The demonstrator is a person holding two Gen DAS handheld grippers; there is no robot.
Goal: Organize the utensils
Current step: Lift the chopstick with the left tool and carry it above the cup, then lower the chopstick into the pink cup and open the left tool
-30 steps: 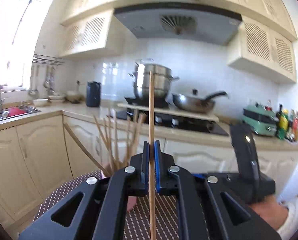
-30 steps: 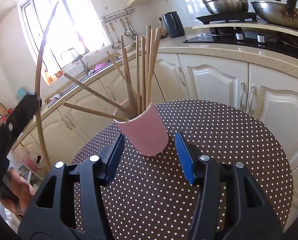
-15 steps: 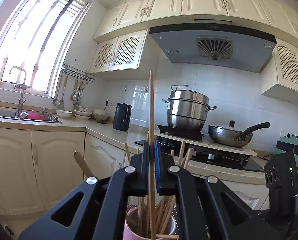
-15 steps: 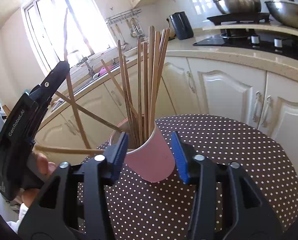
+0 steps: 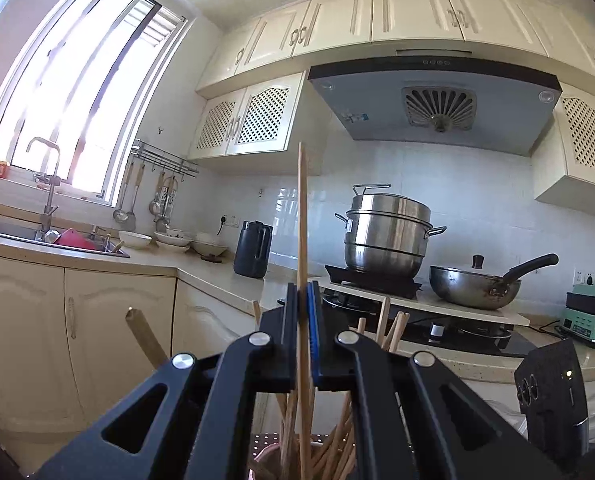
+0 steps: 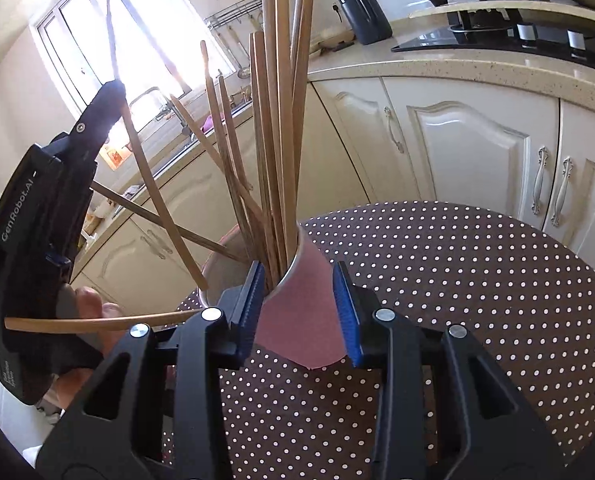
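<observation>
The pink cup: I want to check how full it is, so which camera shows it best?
The right wrist view: the pink cup stands on the dotted table between the open right gripper, wall and rim visible, chopsticks fanning out. The left wrist view shows only a sliver of its rim beneath the gripper.

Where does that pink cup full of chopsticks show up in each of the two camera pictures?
Left wrist view: the pink cup peeks out at the bottom centre, mostly hidden behind the left hand-held gripper.
Right wrist view: the cup is centre frame, between the open fingers of the right hand-held gripper.
Shared landmark: the dark kettle on the counter.
</observation>
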